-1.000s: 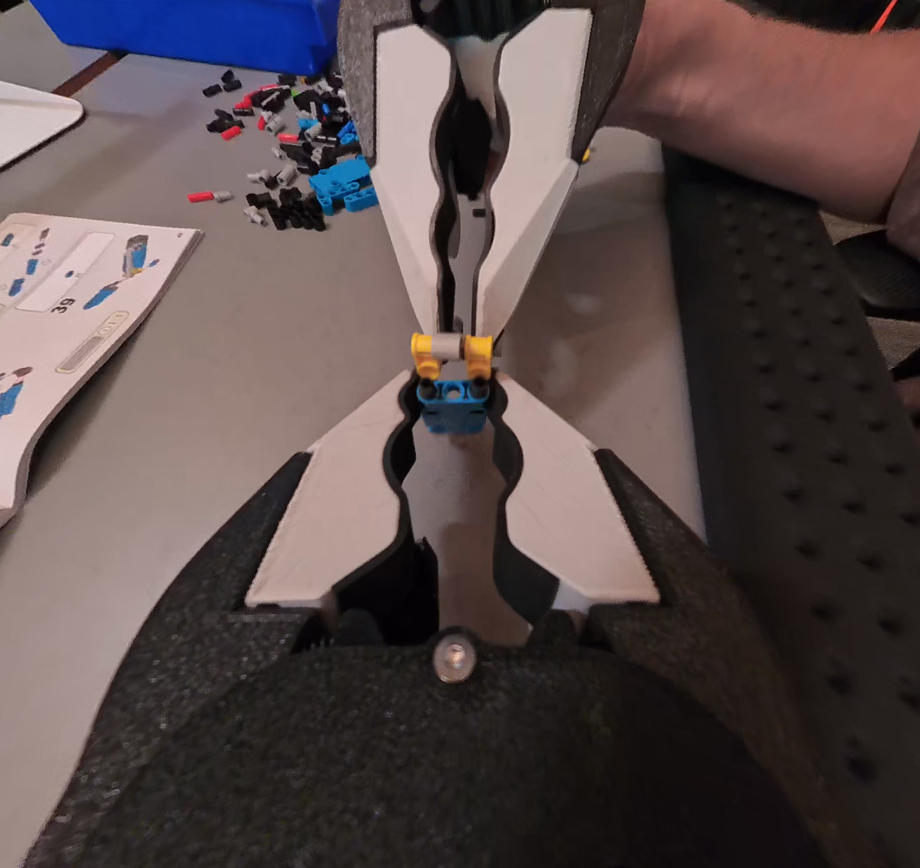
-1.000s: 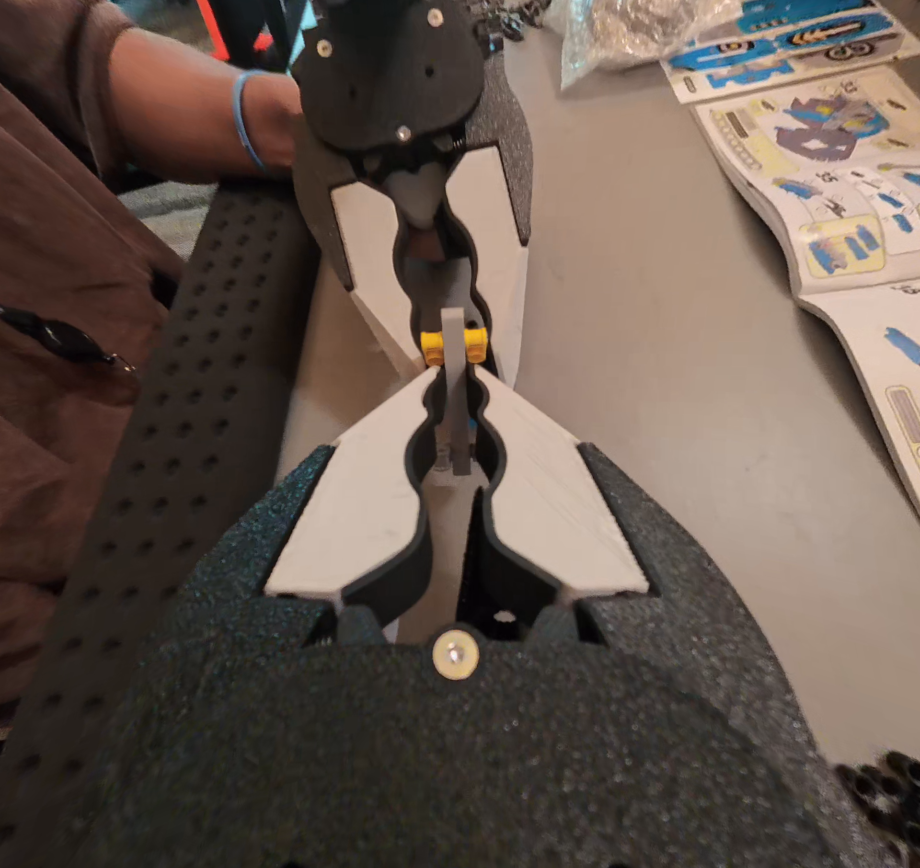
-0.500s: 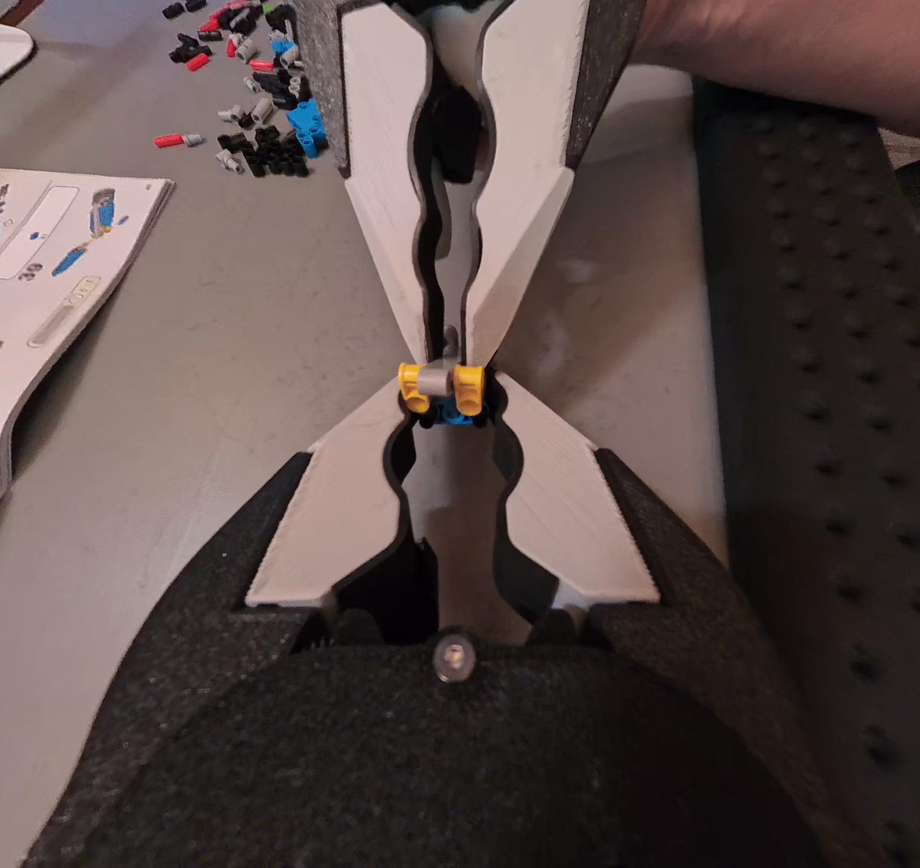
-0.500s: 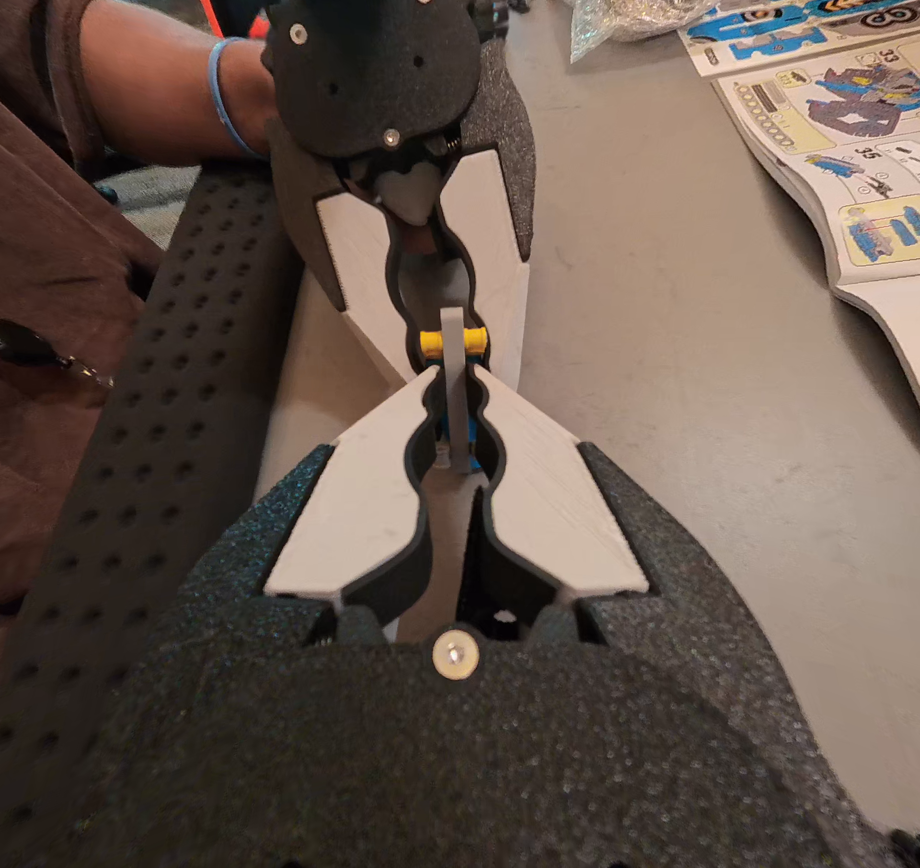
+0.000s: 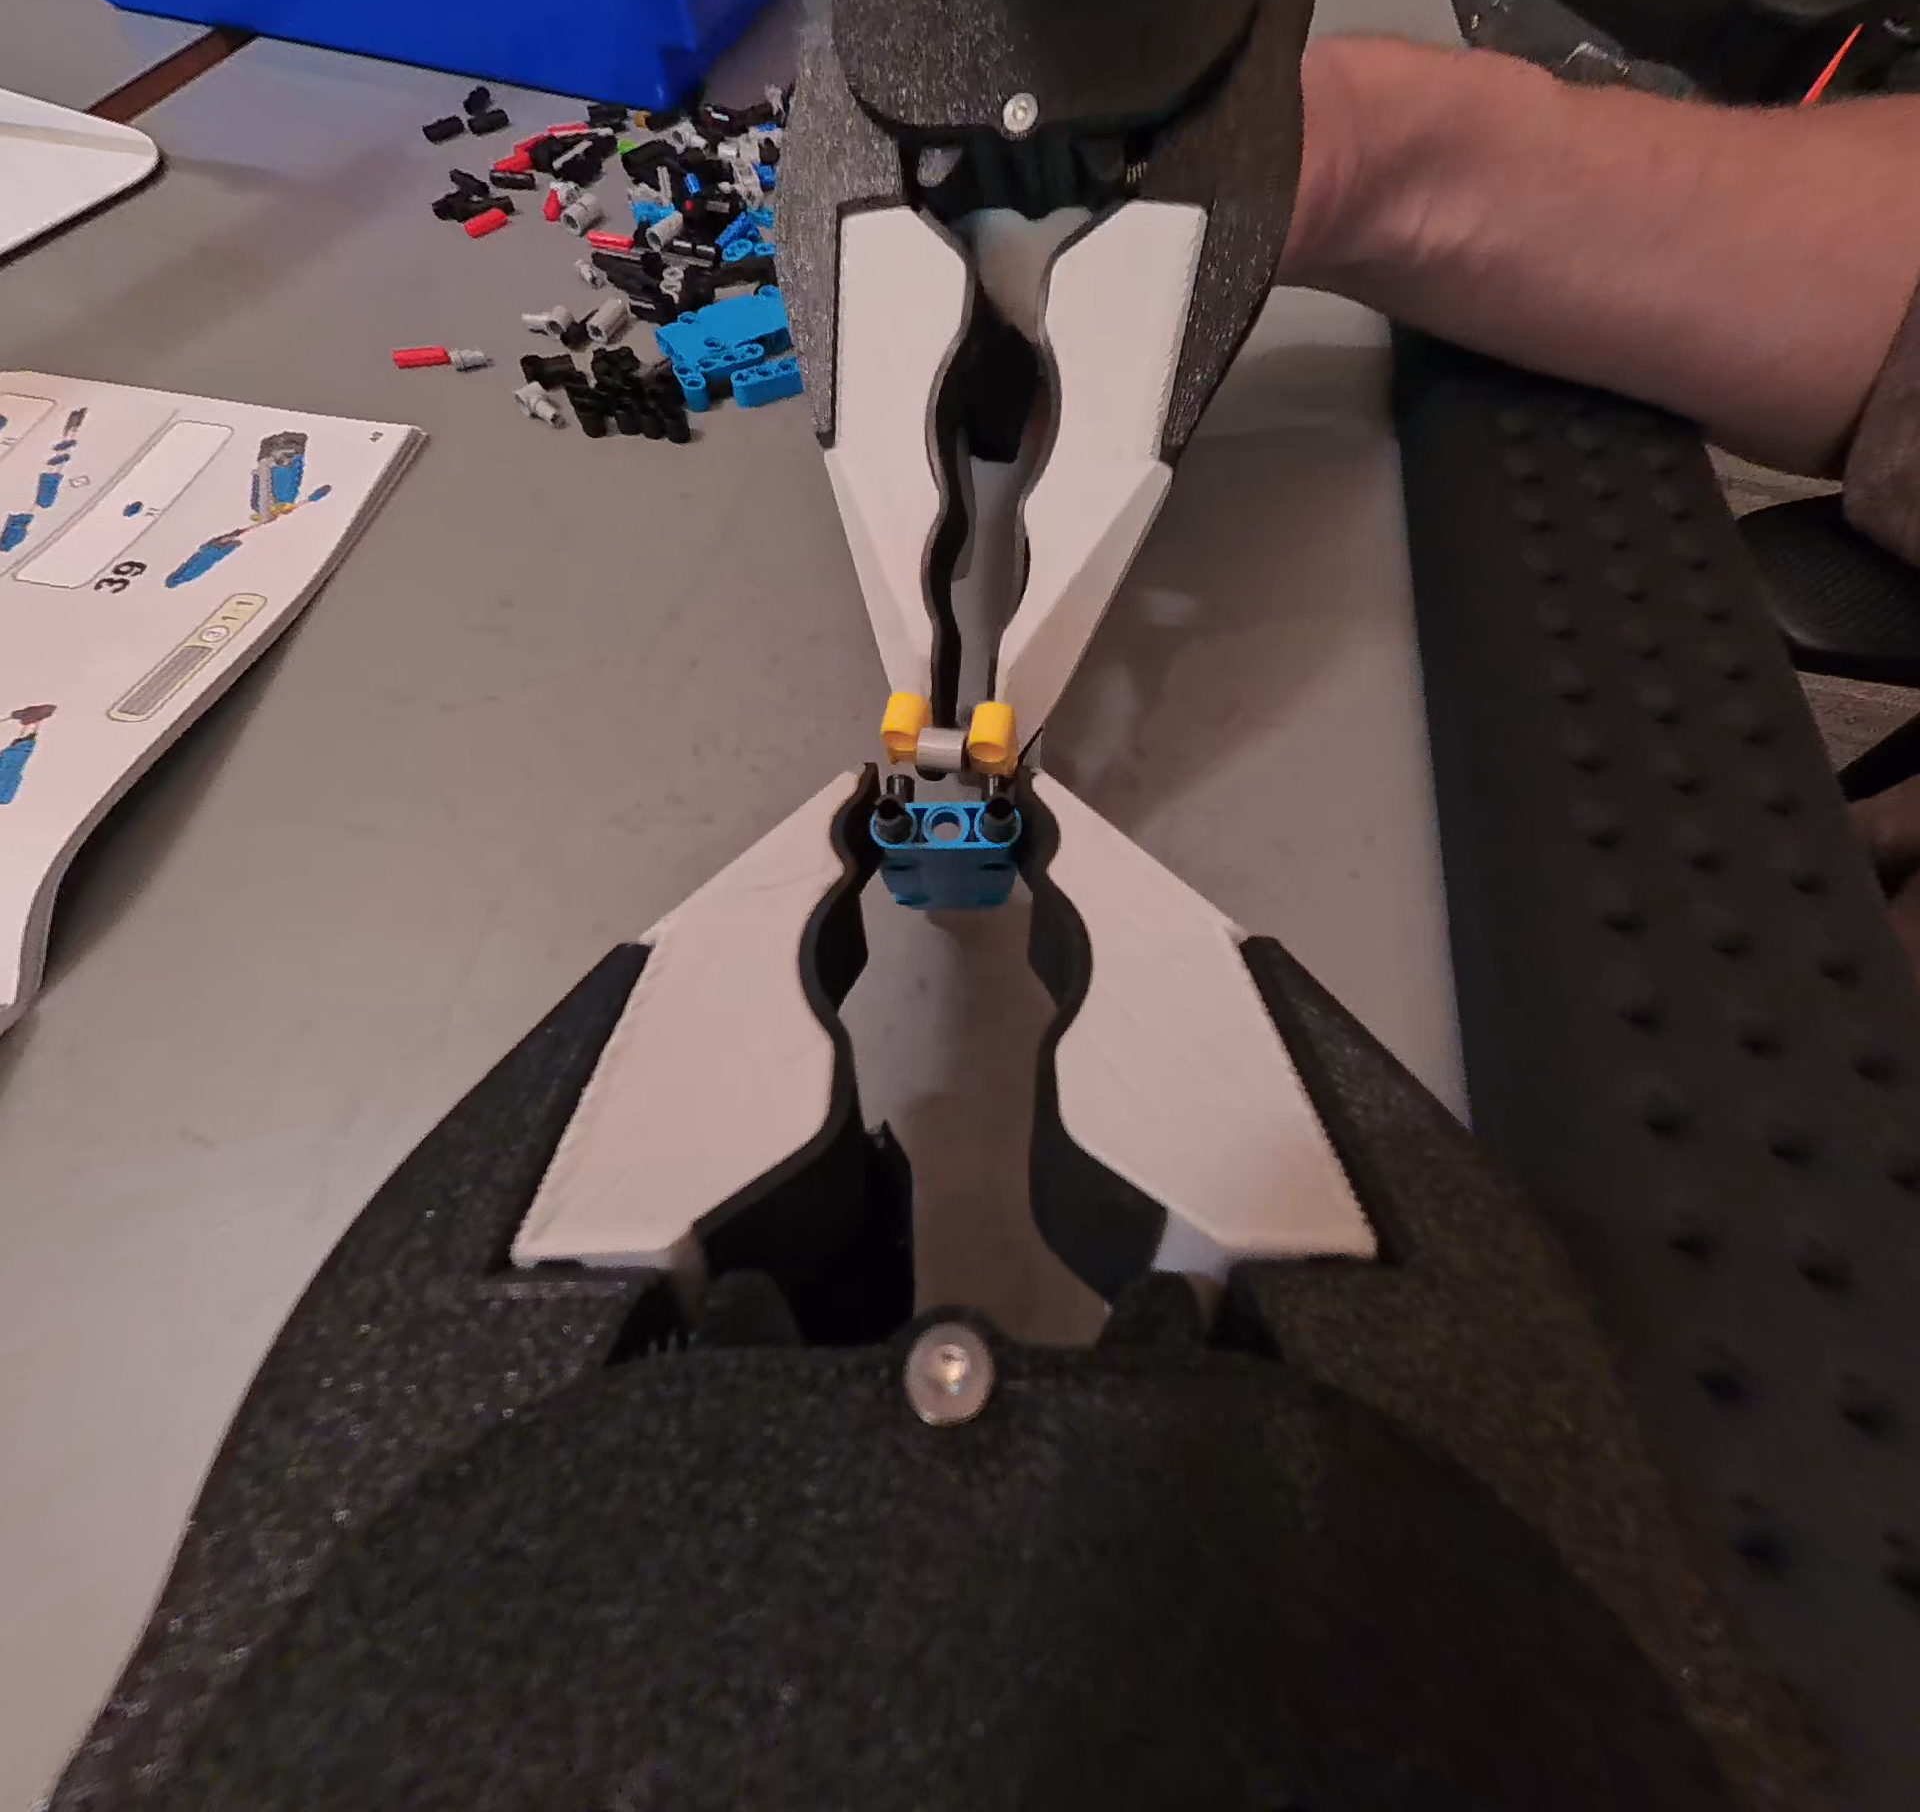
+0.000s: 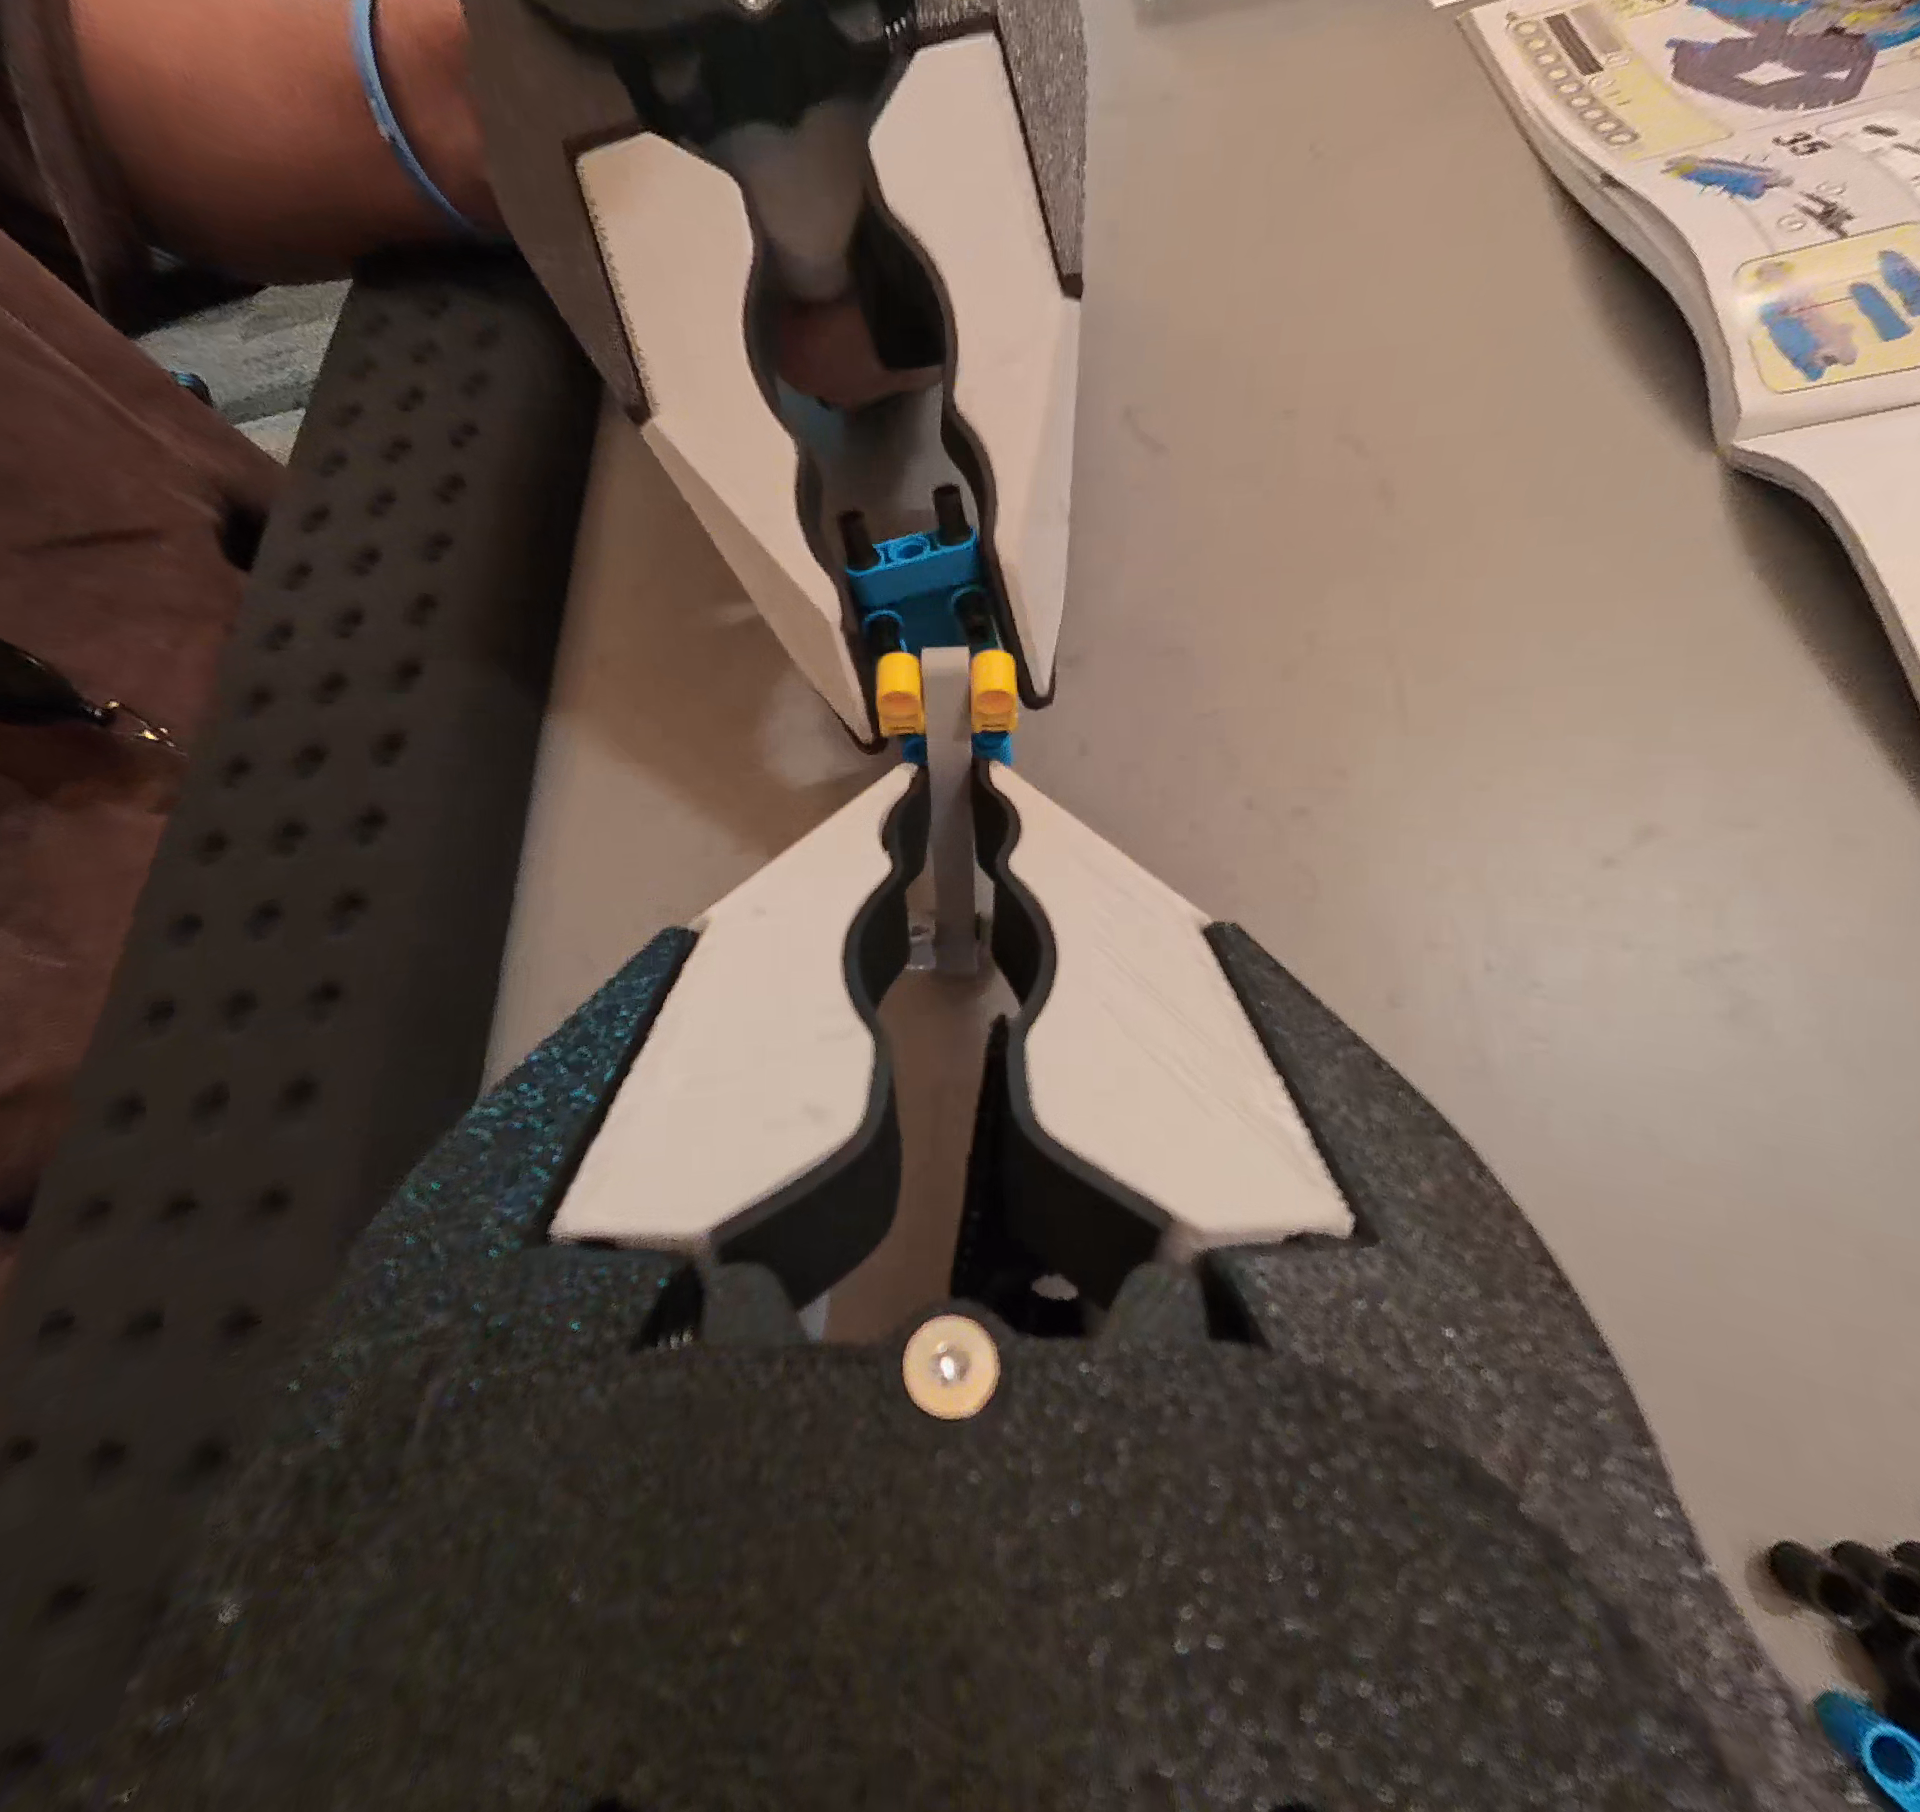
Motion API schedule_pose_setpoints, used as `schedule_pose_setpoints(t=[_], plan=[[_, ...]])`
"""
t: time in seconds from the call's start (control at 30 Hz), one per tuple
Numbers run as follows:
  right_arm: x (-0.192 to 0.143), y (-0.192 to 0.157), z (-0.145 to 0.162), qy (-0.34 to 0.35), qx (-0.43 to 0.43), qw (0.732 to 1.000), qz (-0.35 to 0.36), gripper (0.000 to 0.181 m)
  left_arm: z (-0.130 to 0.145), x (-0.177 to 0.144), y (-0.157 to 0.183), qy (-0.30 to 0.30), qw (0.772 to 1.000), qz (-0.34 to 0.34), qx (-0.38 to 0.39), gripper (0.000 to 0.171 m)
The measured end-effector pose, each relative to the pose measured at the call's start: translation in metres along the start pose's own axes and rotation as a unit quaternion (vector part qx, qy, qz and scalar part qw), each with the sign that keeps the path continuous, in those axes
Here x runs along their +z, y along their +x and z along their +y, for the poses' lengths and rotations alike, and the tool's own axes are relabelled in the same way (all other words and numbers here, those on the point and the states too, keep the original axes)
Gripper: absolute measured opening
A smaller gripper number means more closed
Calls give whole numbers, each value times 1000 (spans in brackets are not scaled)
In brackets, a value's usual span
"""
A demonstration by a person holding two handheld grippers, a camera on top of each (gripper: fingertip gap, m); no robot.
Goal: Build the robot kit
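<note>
Left wrist view: left gripper (image 5: 943, 806) fingers clamp a blue brick (image 5: 943, 850), its lower half hidden; far off, loose parts (image 5: 634, 245) on the grey table (image 5: 520, 723). Right wrist view: right gripper (image 6: 945, 775) fingers pinch a grey beam (image 6: 951, 806) carrying yellow connectors (image 6: 900, 704), beam's far end hidden; a booklet (image 6: 1714, 162) is cut off right.
</note>
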State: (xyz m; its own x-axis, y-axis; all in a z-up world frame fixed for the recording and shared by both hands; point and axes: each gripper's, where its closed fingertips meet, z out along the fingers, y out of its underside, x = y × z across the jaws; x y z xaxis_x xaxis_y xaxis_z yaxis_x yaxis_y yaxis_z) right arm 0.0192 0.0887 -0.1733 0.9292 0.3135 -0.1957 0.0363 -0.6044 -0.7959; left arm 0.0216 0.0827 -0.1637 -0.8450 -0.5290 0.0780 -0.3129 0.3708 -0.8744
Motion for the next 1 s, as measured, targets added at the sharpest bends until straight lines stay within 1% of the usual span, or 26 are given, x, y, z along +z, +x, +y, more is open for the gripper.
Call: schedule_pose_setpoints(t=[0.07,0.3,0.57,0.63,0.73,0.83,0.93,1.0], plan=[[2,-1,3,-11,-1,1000,0,8,3,2,1,-9,1000,1,4,25],[4,1,4,-23,-15,999,18,9,3,3,0,-11,1000,-5,7,25],[12,-6,8,-41,-47,998,18,8,1,3,9,-7,1000,15,20,24],[12,-4,11,-48,-53,997,26,10,5,4,9,-18,999,15,22,24],[6,-2,6,-25,-46,998,26,20,8,3,5,-24,999,7,23,24],[3,1,4,-14,-49,998,33,29,9,-2,-6,-21,1000,-8,3,24],[4,-5,2,-20,-81,996,38,33,13,-7,-6,-24,999,16,-21,25],[8,-11,6,-40,-96,994,31,38,14,-8,-5,-24,999,20,-18,25]])
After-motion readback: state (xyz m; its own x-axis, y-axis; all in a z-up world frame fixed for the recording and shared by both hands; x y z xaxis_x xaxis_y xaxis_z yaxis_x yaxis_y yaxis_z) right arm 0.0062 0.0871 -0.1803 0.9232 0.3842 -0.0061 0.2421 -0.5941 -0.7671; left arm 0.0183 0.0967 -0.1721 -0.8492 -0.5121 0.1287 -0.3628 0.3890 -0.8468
